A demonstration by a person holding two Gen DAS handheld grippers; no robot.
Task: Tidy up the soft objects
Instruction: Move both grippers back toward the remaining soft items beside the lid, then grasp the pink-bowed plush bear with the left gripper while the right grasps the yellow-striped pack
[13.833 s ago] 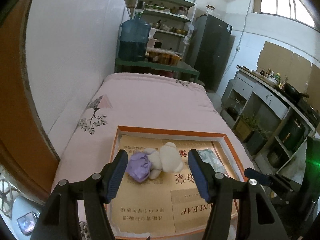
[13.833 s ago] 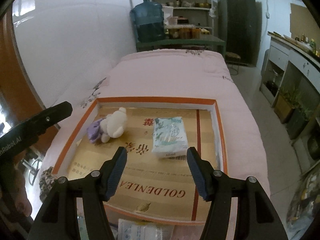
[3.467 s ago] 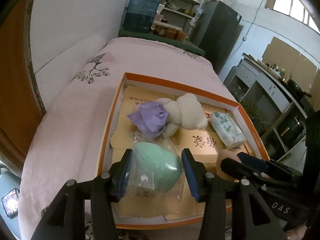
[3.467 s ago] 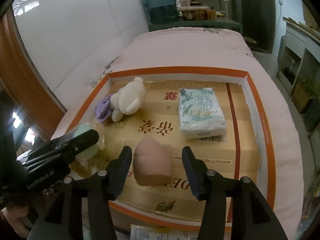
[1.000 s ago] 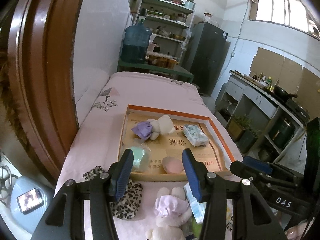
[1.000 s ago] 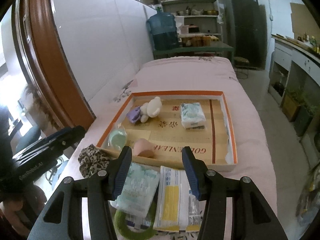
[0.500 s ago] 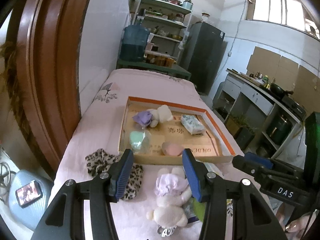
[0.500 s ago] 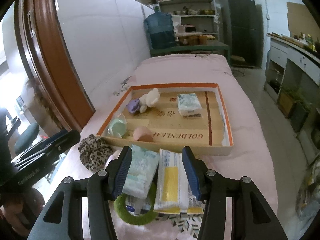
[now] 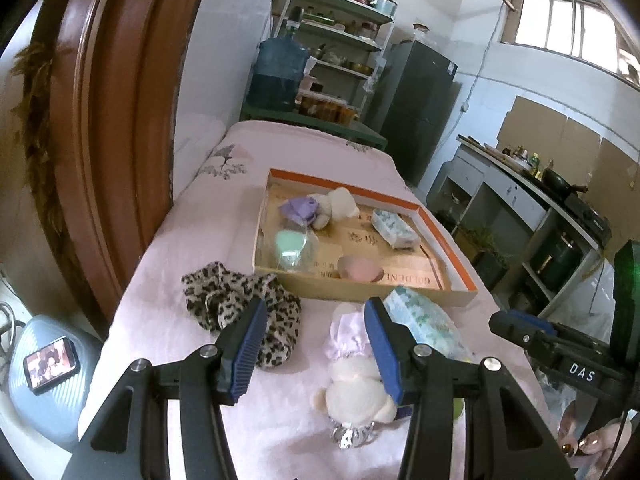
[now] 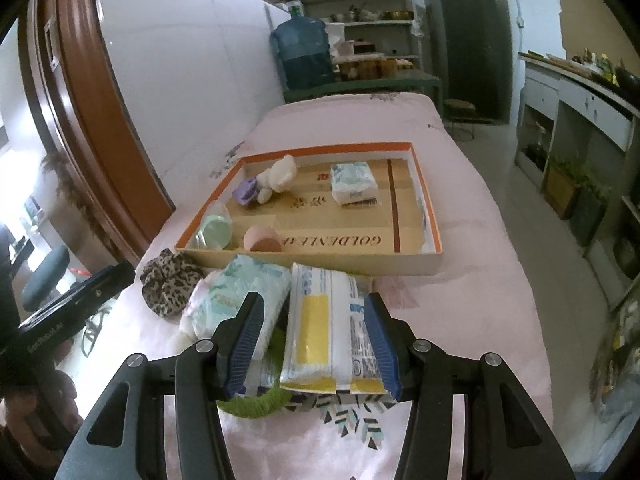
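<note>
The left hand-held gripper is hovering released over the pink bed, fingers aimed toward the tray. Just beside its right finger a fluffy white plush bear in a lilac cap is lying, its long axis running away from the camera. The right hand-held gripper is likewise hanging unclenched above a glossy yellow-and-white tissue pack, lengthwise toward the tray, beside a crinkly pale green pack. A leopard-print scrunchie is bunching nearby. Farther off, the shallow cardboard tray is holding a mint egg-shaped sponge, a pink sponge, another bear and tissues.
</note>
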